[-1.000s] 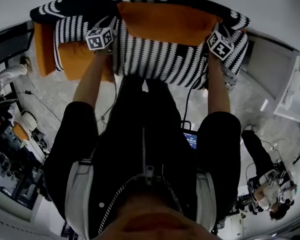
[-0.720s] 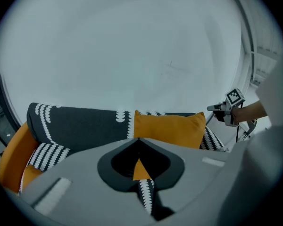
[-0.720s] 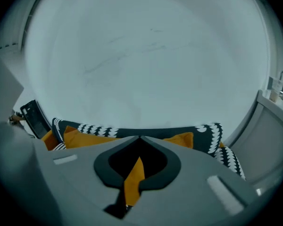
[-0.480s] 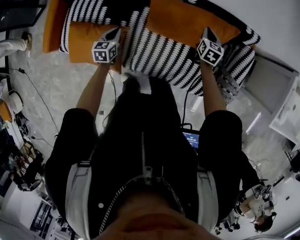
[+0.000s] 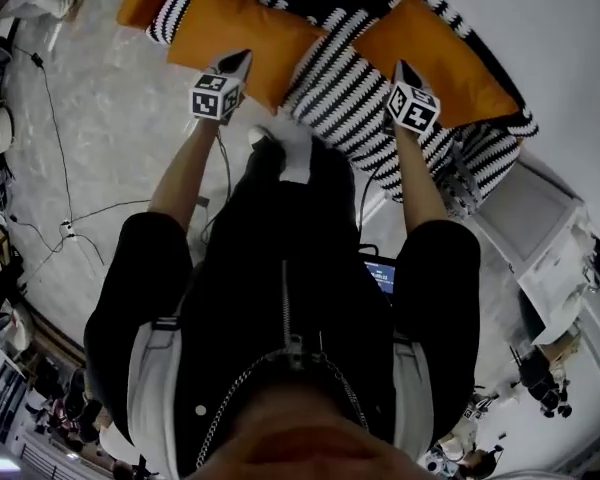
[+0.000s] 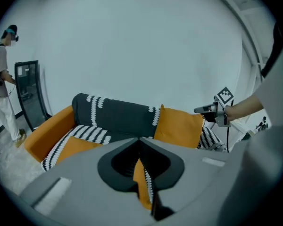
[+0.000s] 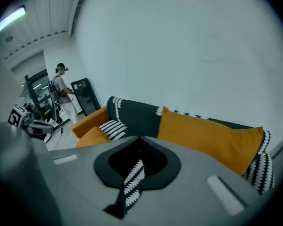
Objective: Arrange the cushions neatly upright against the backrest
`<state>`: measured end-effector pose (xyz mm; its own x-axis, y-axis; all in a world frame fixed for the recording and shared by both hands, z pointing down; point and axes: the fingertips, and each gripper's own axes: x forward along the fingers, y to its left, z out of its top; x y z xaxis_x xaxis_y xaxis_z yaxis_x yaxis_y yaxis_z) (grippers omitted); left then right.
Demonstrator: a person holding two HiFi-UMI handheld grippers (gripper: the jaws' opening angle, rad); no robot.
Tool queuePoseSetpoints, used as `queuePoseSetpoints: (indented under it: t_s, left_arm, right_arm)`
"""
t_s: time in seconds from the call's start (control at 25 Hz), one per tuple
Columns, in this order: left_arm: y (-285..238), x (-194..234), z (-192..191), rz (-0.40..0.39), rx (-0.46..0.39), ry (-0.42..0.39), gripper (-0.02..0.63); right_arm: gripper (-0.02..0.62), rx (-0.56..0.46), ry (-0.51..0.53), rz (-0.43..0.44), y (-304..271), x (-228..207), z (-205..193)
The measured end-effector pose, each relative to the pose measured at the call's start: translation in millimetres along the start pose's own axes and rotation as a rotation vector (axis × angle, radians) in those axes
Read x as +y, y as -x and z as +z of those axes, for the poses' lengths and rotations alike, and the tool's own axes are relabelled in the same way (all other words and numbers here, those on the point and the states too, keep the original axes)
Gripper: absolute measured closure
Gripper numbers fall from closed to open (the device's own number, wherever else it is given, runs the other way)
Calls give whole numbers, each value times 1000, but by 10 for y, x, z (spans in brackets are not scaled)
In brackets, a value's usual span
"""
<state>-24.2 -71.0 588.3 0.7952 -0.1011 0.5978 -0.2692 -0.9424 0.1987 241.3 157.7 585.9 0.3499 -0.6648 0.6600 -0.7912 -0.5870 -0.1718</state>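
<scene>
Head view: a sofa with a black backrest cover (image 6: 118, 119) and orange arm fills 12 o'clock, above pale marbled floor (image 5: 100, 138).

Left gripper (image 5: 240, 60), at 11 o'clock, has its jaws pressed together on an orange fabric fold edged in black-and-white zigzag (image 6: 141, 180).

Right gripper (image 5: 404, 68), at 1 o'clock, is also clamped, pinching a strip of the black-and-white striped cushion (image 5: 345, 83).

The striped cushion spans between the two grippers over the sofa's front edge, not against the backrest. Cannot tell whether the orange fabric fold belongs to this cushion.

A plain orange cushion (image 5: 230, 28) lies flat on the striped seat at 11 o'clock, just beyond the left gripper.

A second, longer orange cushion (image 5: 440, 53) stands upright against the backrest at 1 o'clock, beyond the right gripper.

Left gripper view: a person in pale trousers (image 6: 1, 88) stands at 9 o'clock beside a dark cabinet, well apart from the sofa.
</scene>
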Motion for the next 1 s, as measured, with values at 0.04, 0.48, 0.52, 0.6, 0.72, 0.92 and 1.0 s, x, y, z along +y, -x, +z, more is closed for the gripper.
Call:
queuePoseSetpoints:
  t_s: [0.04,0.48,0.52,0.6,0.72,0.92,1.0]
  left_arm:
    - [192,157,-107,16,-3,4,597]
    - [1685,1531,-763,181,-76,114,597]
    - [1764,1618,-783,203,-86,135,597]
    - [1884,1765,-801,244,-102,173,597]
    - [1979,1975,-797,296,-122,222,597]
    - [2045,2245,-777,376,-132,278,597]
    - [2157,2416,-781,426,-145,320,597]
  right_arm:
    - [592,0,22,22,-25,272,9]
    - [592,19,251,264,-218,2930,-26]
    - [592,27,288,301,-253,3146,-20]
    - [592,41,348,372,-339,3527,-12]
    - [592,58,417,470,-538,4010,9]
    - [592,94,495,583,-883,4508,31]
    - [592,99,532,637,-970,4760,87]
